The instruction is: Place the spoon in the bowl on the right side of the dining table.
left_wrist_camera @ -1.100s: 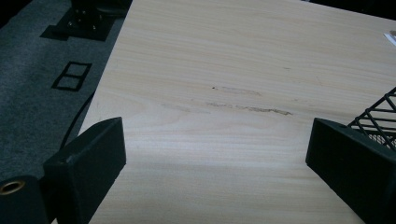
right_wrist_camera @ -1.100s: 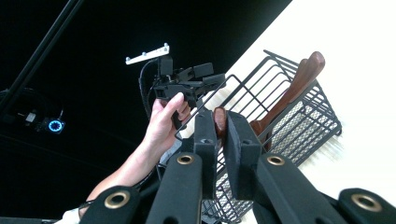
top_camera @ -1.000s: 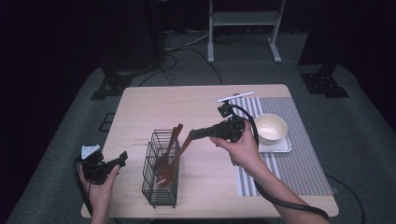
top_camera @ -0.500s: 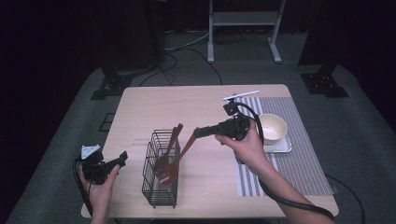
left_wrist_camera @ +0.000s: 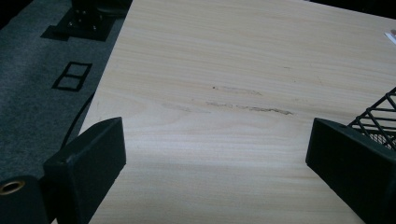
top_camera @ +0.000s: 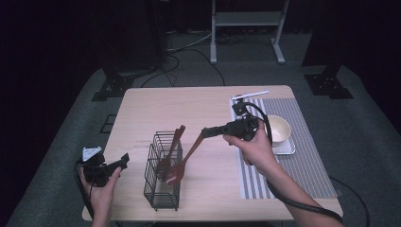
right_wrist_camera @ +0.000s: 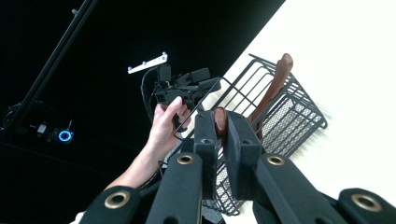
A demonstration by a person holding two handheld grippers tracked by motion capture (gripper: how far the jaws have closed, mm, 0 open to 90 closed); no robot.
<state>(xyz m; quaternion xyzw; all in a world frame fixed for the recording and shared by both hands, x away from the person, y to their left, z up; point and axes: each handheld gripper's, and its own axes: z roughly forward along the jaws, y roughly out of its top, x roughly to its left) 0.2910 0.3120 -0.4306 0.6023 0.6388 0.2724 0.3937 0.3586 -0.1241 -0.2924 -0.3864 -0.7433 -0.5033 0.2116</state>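
Note:
A black wire basket (top_camera: 162,189) stands near the table's front left, with a dark wooden utensil (top_camera: 173,145) leaning in it. My right gripper (top_camera: 206,132) is shut on the handle end of a wooden spoon (top_camera: 187,157), which slants down with its bowl inside the basket. In the right gripper view, the jaws (right_wrist_camera: 221,117) pinch the spoon handle (right_wrist_camera: 219,127) above the basket (right_wrist_camera: 286,117). My left gripper (top_camera: 124,160) stands open by the table's front left corner, held level. In its own view the left gripper (left_wrist_camera: 215,144) has nothing but bare tabletop between its jaws, and the basket's corner (left_wrist_camera: 379,116) lies to the right.
A cream bowl (top_camera: 280,129) sits on a small white tray (top_camera: 285,148) on a striped mat (top_camera: 302,165) at the table's right. A white stick (top_camera: 249,95) lies at the mat's far edge. The light wooden table (top_camera: 156,109) is ringed by dark floor and stands.
My right hand has shifted slightly to the right with the spoon still gripped. The left gripper has stayed in place.

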